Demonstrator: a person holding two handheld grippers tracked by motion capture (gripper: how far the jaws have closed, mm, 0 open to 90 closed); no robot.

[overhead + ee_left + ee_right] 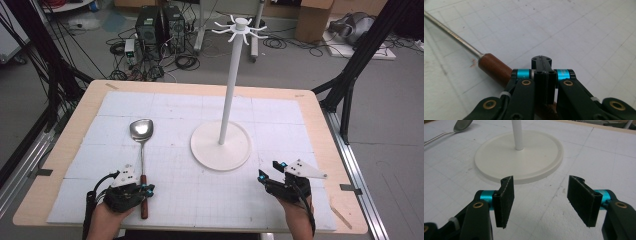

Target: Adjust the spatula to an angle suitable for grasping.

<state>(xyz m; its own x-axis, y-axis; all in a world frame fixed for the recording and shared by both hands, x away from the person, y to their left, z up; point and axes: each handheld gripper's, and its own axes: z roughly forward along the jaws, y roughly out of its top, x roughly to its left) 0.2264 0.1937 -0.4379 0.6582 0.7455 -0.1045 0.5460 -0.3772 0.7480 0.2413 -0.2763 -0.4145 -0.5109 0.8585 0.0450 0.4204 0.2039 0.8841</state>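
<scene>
A metal spatula (141, 131) with a brown wooden handle (144, 197) lies lengthwise on the left of the white gridded mat, its head toward the far side. My left gripper (147, 189) sits right at that handle. In the left gripper view its jaws (541, 62) are shut pad to pad with nothing between them. The handle (495, 67) passes under them, and the steel shaft (451, 35) runs off to the upper left. My right gripper (269, 170) rests near the front right. It stands open and empty (541, 197), facing the round base of the white hook stand (519, 157).
The white stand (220, 145) rises mid-table, a tall pole topped by a ring of hooks (240, 26). The mat covers a wooden table (320, 125). Beyond the far edge are computer boxes (160, 27), cables and black frame legs (350, 85).
</scene>
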